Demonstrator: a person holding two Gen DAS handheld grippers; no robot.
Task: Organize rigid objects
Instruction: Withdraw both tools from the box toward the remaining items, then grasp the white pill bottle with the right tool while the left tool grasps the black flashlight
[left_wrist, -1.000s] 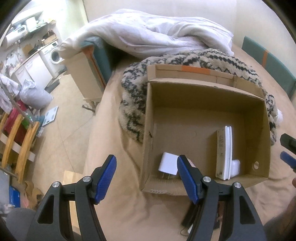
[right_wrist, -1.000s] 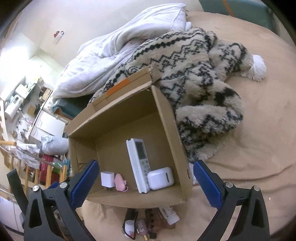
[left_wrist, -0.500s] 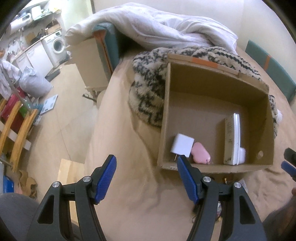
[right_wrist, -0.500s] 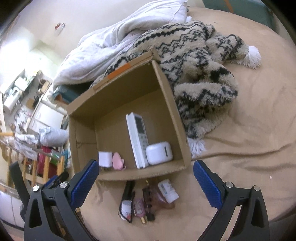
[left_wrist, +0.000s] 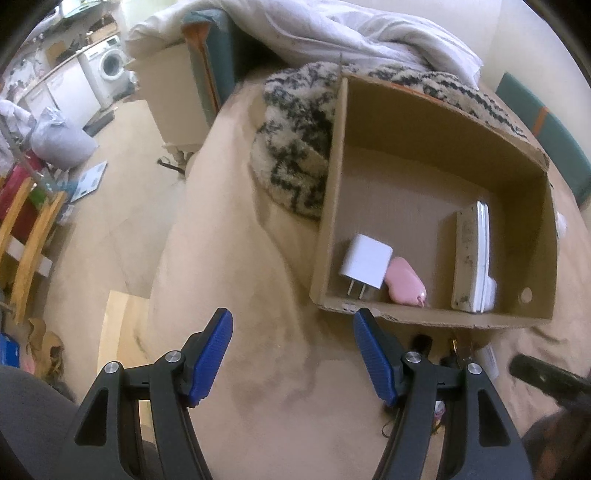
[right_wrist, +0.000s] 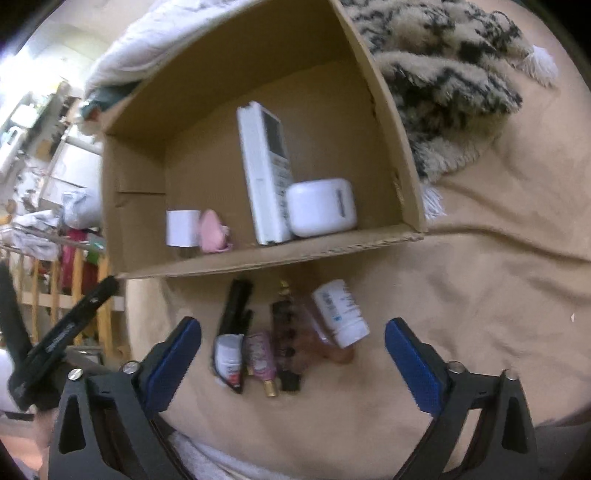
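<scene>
While the right gripper (right_wrist: 291, 345) hangs with jaws apart, just closing, the white bottle (right_wrist: 341, 314) beside the cardboard box (right_wrist: 273, 258) looks light, rigid, slippery; grip mid-body.

Bare bedsheet (left_wrist: 258, 369) between and ahead of the left fingers (left_wrist: 210, 354): clear passage. Box (left_wrist: 436, 320) wall blocks just past the right-hand fingertip. Between the right gripper's fingers (right_wrist: 177, 354), crowded small bottles (right_wrist: 340, 314); box rim (right_wrist: 295, 254) close beyond them.
</scene>
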